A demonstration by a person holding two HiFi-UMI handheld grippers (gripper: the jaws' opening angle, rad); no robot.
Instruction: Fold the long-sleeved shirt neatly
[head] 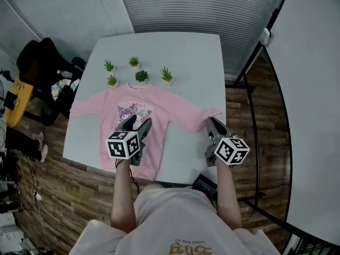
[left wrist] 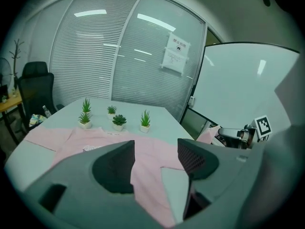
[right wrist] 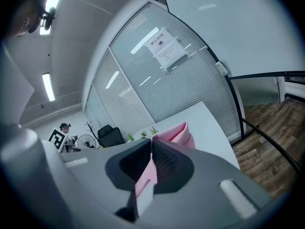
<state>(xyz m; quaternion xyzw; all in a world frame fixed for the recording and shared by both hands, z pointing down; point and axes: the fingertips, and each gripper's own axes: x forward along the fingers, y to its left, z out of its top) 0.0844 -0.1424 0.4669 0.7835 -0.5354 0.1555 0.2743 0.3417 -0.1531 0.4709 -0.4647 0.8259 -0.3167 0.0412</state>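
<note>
Pink fabric covers the middle of the white table (head: 196, 57): the long-sleeved shirt (head: 159, 116) lies print side up, its collar just near five small potted plants (head: 141, 76). The left gripper (left wrist: 156, 162) hangs over the shirt's body, jaws spread with nothing held. The right gripper (right wrist: 151, 159) has its jaws pressed together on the right-hand sleeve (right wrist: 175, 133).

Table (head: 196, 57) bears shirt (head: 156, 118), seemingly five plants (head: 141, 76).

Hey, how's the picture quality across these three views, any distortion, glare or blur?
Head view: evenly lit, hardly any shadow, straight edges bow slightly near the borders. Left gripper view: strong fisheye with black corners, and light strips reflect off the glass wall. Right gripper view: same fisheye, bright ceiling light, and the shirt stays fairly sharp up close.
</note>
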